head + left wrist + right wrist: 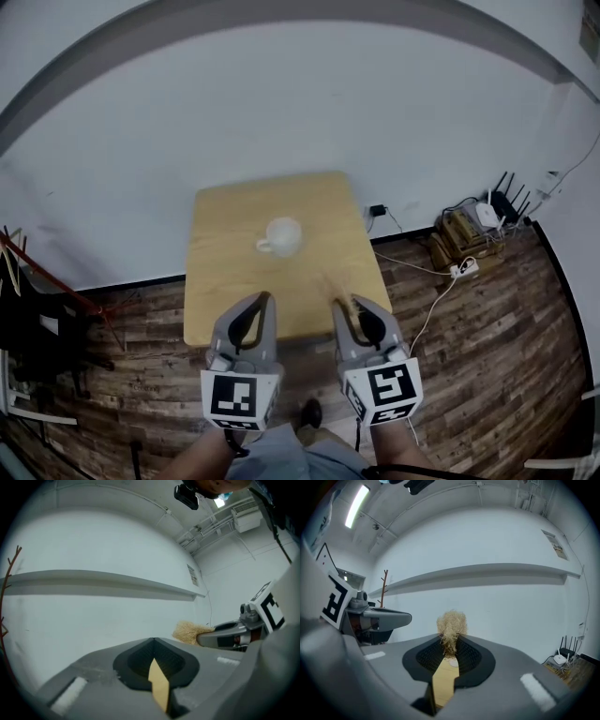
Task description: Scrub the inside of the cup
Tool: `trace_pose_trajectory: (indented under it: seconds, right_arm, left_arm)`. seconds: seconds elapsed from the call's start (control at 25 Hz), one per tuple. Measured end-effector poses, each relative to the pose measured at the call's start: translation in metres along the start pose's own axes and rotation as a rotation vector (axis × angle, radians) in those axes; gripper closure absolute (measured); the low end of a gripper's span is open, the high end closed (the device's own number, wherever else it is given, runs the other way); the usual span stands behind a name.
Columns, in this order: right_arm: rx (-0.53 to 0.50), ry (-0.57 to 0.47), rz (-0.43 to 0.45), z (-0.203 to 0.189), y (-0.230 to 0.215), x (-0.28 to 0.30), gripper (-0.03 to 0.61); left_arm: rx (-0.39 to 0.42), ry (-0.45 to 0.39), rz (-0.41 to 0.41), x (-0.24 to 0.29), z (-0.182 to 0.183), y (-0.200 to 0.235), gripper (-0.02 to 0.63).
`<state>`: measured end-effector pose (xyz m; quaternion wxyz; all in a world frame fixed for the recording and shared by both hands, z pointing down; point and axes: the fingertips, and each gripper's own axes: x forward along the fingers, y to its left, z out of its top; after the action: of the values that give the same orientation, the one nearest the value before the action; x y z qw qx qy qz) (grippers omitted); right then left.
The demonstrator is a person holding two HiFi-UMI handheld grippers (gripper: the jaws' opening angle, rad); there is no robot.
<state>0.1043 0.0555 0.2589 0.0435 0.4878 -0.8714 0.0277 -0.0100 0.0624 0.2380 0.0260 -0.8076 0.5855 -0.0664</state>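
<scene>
The surface [220, 281] was pale yellowish wood, and the cup [281, 235] on it was plain white. The left gripper [263, 300] and the right gripper [348, 306] were both matte grey with a black ribbed lining, and each carried a cube of black-and-white square markers. The fibre tuft [451, 625] in the right gripper was straw-blond. The floor [487, 366] showed dark brown planks with mottled grain. The wall [281, 103] was white.
</scene>
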Motion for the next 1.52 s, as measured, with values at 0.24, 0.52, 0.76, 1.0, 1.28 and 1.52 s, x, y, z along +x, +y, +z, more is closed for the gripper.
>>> trace_pose_trajectory:
  seconds: [0.24,0.52,0.76,1.0,1.28,1.52]
  right_arm:
    - [-0.023,-0.033,0.042,0.019,-0.018,0.032,0.52]
    - [-0.039,-0.046,0.075,0.03,-0.025,0.07,0.52]
    - [-0.028,0.008,0.086,0.014,-0.031,0.108,0.52]
    - [-0.004,0.072,0.108,-0.01,-0.031,0.158,0.52]
    - [0.018,0.176,0.12,-0.04,-0.027,0.21,0.52]
    - [0.03,0.261,0.092,-0.07,-0.029,0.239,0.52]
  left_arm:
    - [0.054,-0.014,0.053,0.021,0.007,0.018,0.595]
    - [0.046,0.001,0.092,0.044,-0.001,0.044,0.595]
    - [0.021,0.045,0.083,0.077,-0.024,0.068,0.595]
    - [-0.046,0.066,0.035,0.118,-0.059,0.097,0.595]
    - [-0.12,0.082,-0.08,0.165,-0.109,0.131,0.595]
    - [-0.145,0.105,-0.242,0.193,-0.159,0.141,0.587]
